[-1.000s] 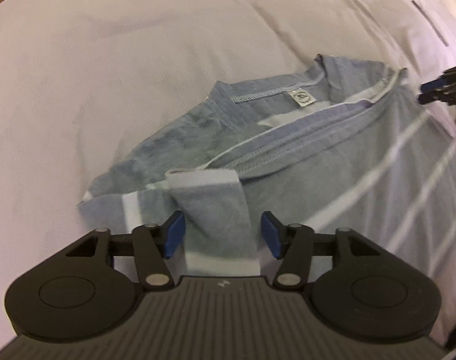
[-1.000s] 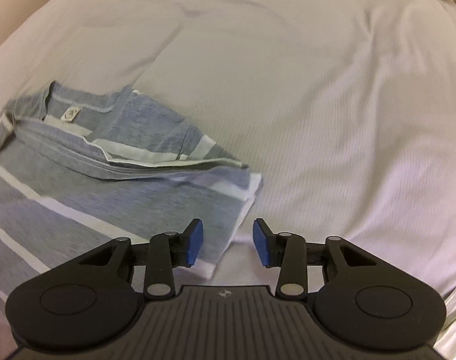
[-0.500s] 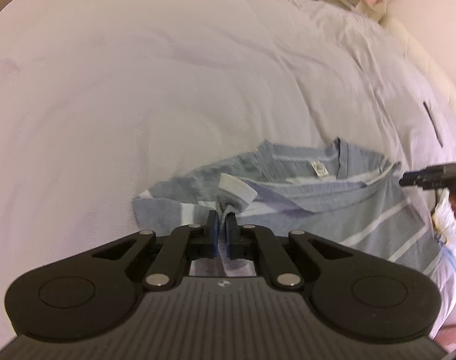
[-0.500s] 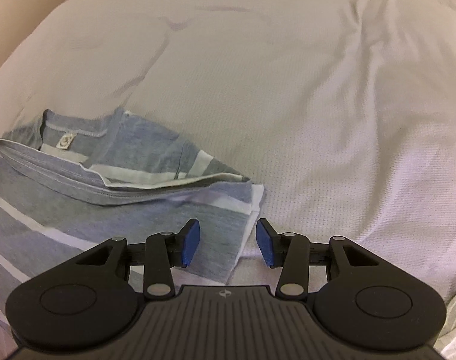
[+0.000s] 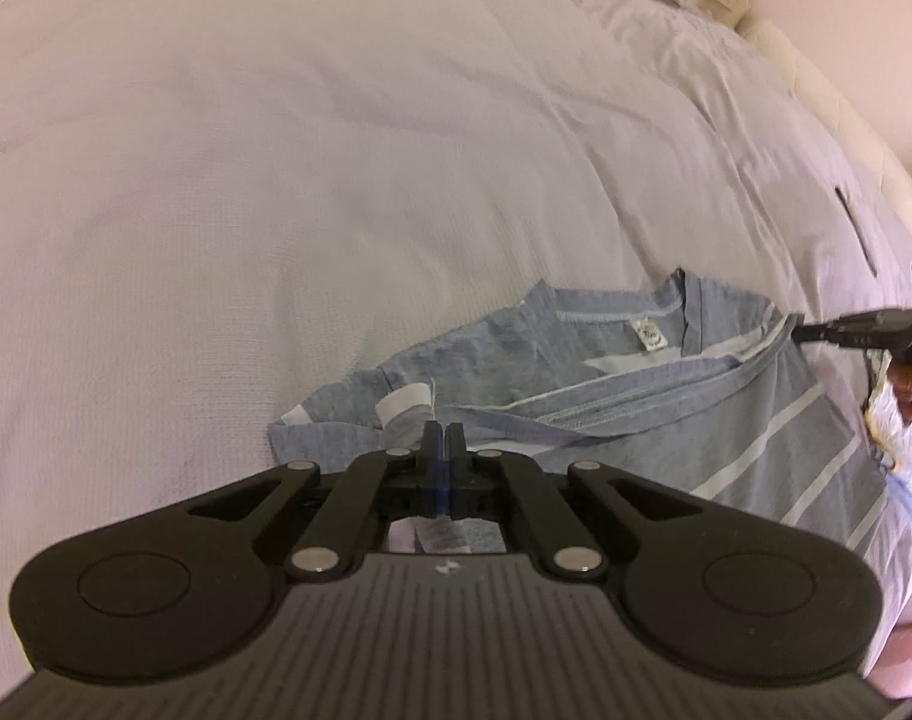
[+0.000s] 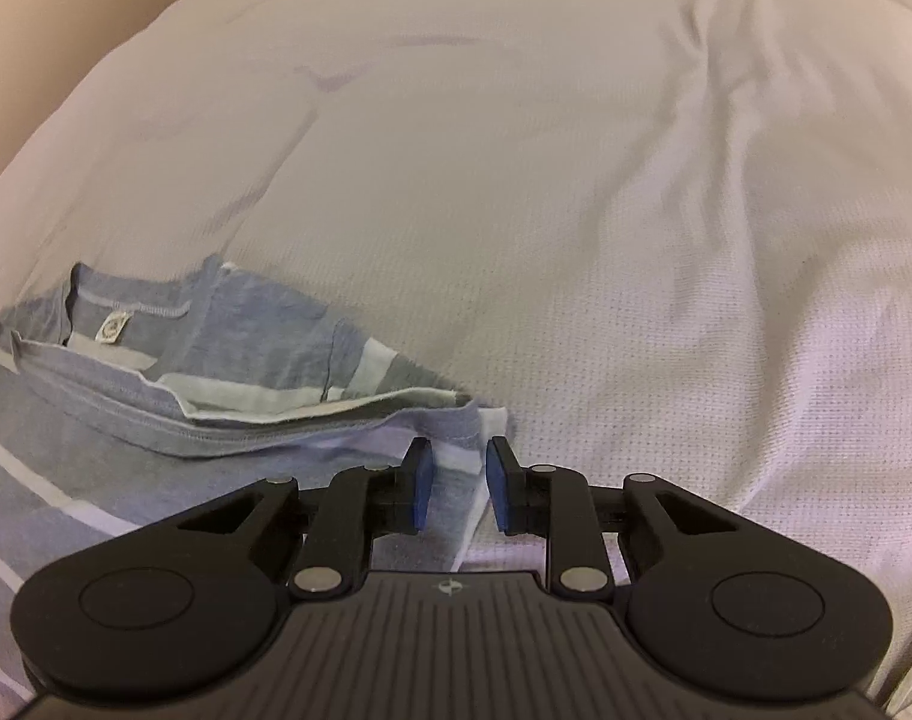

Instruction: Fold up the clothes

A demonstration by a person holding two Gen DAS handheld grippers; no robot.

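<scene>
On the white bed [image 5: 276, 180], the left gripper [image 5: 438, 450] pinches a sleeve of the grey-blue striped shirt [image 5: 666, 414], while the right gripper [image 6: 456, 480] hovers spread over its opposite sleeve edge.

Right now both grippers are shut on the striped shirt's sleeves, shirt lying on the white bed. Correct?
Only half right. The left gripper is shut on the left sleeve of the striped shirt. The right wrist view shows the right gripper with jaws open around the right sleeve. The shirt lies on the white bed.
</scene>
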